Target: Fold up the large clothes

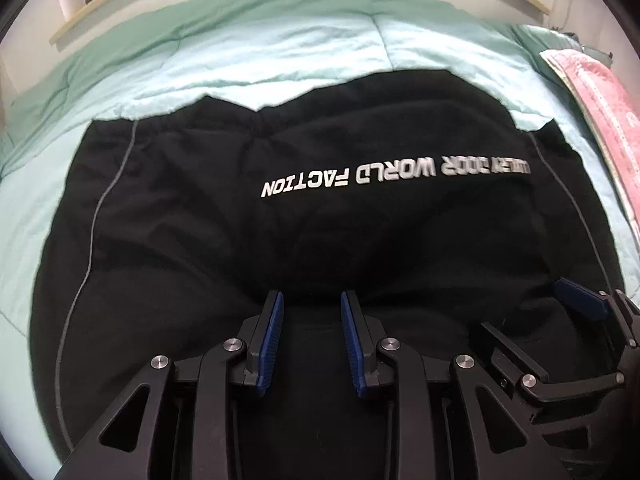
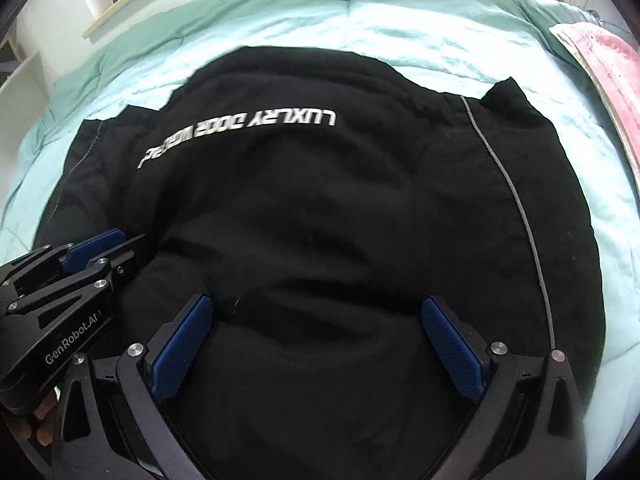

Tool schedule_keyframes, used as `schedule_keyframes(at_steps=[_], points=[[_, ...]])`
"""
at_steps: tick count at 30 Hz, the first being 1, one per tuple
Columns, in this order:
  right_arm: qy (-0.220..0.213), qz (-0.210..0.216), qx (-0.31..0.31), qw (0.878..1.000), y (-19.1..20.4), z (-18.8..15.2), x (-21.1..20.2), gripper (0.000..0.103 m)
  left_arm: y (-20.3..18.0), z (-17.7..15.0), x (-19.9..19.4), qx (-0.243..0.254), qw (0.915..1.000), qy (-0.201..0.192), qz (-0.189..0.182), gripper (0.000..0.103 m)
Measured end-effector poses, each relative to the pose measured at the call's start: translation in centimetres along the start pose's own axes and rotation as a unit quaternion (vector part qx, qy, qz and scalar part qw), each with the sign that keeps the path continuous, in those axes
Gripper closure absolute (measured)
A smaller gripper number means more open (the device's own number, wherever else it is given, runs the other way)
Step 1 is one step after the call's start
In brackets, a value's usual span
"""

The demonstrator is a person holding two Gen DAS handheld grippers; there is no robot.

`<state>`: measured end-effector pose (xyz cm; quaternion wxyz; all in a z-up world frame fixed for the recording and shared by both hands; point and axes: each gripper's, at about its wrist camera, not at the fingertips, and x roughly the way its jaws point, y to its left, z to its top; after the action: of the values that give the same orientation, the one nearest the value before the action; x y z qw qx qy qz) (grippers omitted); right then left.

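Observation:
A large black garment [image 1: 320,220] with white lettering [image 1: 396,174] lies spread on a mint-green quilt [image 1: 280,52]. At its near edge my left gripper [image 1: 312,300] has its jaws narrowed on a thick fold of the black cloth, which fills the gap between the blue pads [image 1: 272,332]. Just to the right, my right gripper [image 1: 520,306] hovers over the same edge. In the right wrist view the right gripper [image 2: 316,302] stands wide open, with the garment [image 2: 340,200] bulging between its pads. The left gripper [image 2: 128,240] rests on the cloth at the left.
A pink cloth [image 1: 600,112] lies at the quilt's right edge, also seen as the pink cloth [image 2: 608,64] in the right wrist view. A pale wooden ledge [image 1: 100,12] and wall run behind the bed. A person's fingers [image 2: 40,420] hold the left gripper.

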<state>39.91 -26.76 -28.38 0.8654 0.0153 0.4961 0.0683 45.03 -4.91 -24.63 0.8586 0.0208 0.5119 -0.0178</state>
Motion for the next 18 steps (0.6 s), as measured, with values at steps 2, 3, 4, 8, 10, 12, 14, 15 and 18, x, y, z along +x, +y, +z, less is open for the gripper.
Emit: schedule_keyframes(at_steps=[2,3,4,8,10,12,14,15,18], points=[[-0.015,-0.01,-0.006,1.0,0.2,-0.3,0.7,0.0,-0.1,0.0,0.7,0.004,1.0,0.0,0.005,0.072],[-0.017,-0.016,-0.013,1.0,0.4,-0.4,1.0,0.0,-0.4,0.0,1.0,0.011,0.9998,0.0,0.014,0.072],[-0.018,-0.023,-0.019,0.999,0.7,-0.3,1.4,0.0,-0.7,0.0,1.2,0.017,0.9996,-0.001,0.022,0.072],[-0.006,-0.026,-0.033,0.999,0.9,0.0,2.1,0.0,-1.3,0.5,1.4,0.03,0.9986,0.013,0.041,0.072],[0.026,-0.015,-0.043,0.999,1.0,0.8,2.1,0.0,-1.3,1.1,0.9,0.042,0.9979,0.034,0.036,0.072],[0.081,0.006,-0.052,0.995,0.8,2.2,1.7,0.0,-0.7,1.7,-0.2,0.051,0.997,0.058,0.012,0.071],[0.147,0.037,-0.035,0.988,-0.2,3.8,1.0,0.0,0.3,1.9,-1.9,0.057,0.9959,0.068,-0.017,0.063],[0.159,0.048,-0.022,0.986,-0.8,4.2,0.3,0.0,0.8,1.8,-2.9,0.064,0.9954,0.068,-0.023,0.059],[0.124,0.063,-0.006,0.99,-2.9,4.8,-3.4,0.0,3.4,0.6,-6.5,0.071,0.9968,0.036,-0.01,0.056]])
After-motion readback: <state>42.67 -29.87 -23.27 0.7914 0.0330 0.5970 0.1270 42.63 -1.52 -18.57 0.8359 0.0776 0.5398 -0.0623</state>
